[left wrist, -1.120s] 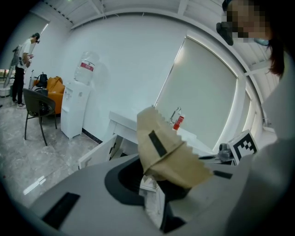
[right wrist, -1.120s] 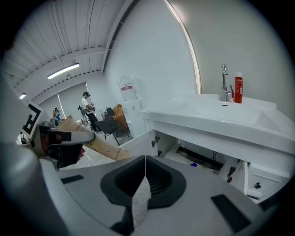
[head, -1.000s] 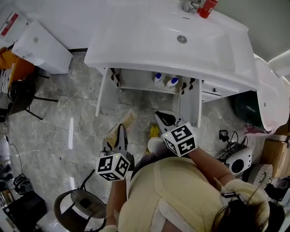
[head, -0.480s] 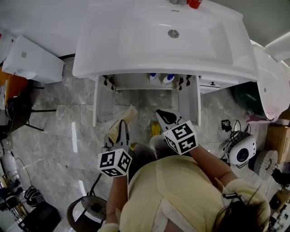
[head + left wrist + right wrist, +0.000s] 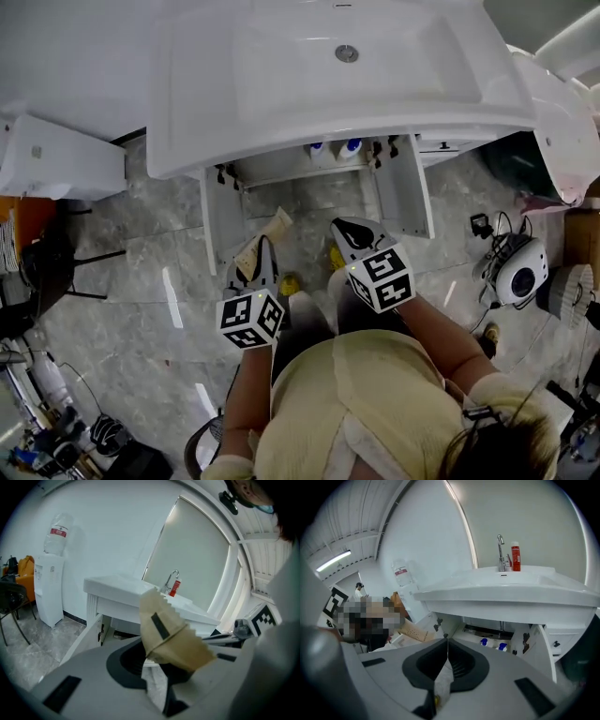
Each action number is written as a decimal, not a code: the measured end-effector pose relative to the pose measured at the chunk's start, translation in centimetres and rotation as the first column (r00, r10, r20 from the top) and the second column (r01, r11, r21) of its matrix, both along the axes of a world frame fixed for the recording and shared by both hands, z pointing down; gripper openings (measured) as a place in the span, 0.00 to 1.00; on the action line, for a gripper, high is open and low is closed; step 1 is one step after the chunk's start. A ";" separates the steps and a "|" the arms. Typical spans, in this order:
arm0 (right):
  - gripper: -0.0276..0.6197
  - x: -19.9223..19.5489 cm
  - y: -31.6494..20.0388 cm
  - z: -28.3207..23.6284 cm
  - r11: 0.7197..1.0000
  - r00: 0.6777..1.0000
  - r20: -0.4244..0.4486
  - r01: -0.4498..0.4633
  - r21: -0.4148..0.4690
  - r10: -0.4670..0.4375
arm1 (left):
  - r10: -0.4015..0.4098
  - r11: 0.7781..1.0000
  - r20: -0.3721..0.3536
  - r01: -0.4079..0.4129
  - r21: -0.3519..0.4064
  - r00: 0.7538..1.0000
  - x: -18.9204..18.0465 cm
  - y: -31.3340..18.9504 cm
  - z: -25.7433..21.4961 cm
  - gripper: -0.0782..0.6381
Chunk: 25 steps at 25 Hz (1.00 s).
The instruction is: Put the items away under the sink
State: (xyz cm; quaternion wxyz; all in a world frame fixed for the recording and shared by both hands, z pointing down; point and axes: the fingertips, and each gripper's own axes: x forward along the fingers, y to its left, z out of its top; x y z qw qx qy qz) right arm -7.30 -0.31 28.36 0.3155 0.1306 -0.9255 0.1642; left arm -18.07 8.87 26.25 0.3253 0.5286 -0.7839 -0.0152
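Observation:
A white sink vanity [image 5: 281,141] stands ahead with both cabinet doors swung open. Two blue-capped bottles [image 5: 335,149] [image 5: 492,644] stand on the shelf inside. My left gripper [image 5: 259,255] [image 5: 161,665] is shut on a tan paper pouch [image 5: 264,239] [image 5: 168,630], held above the floor just outside the left door [image 5: 217,211]. My right gripper [image 5: 353,234] [image 5: 446,644] is shut with nothing seen between its jaws; it hovers in front of the right door [image 5: 403,187]. A small yellow item [image 5: 291,284] lies on the floor between the grippers.
A red bottle [image 5: 515,556] and a faucet [image 5: 501,550] sit on the sink top. A water dispenser [image 5: 49,590] stands left of the vanity, with a black chair [image 5: 37,272] nearby. A white round device [image 5: 518,272] and cables lie on the floor at the right.
The head view has swung, so the sink sits higher and the cabinet inside shows more. Both grippers stay before the open cabinet, the left still holding the pouch.

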 end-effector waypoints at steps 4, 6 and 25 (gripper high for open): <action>0.08 -0.8 0.7 1.5 0.998 0.998 -0.003 -0.059 -0.010 0.059 | 0.059 0.998 0.016 -0.058 -0.025 0.998 -1.1 -0.1 1.6 0.21; 0.08 -0.8 0.9 2.4 0.996 0.996 -0.010 -0.088 -0.019 0.088 | 0.086 0.996 0.023 -0.085 -0.036 0.996 -1.3 -0.2 2.4 0.21; 0.08 -1.1 3.6 10.8 0.955 0.956 -0.050 -0.292 -0.043 0.290 | 0.226 0.970 0.017 -0.223 -0.102 0.974 -2.6 -0.7 11.3 0.21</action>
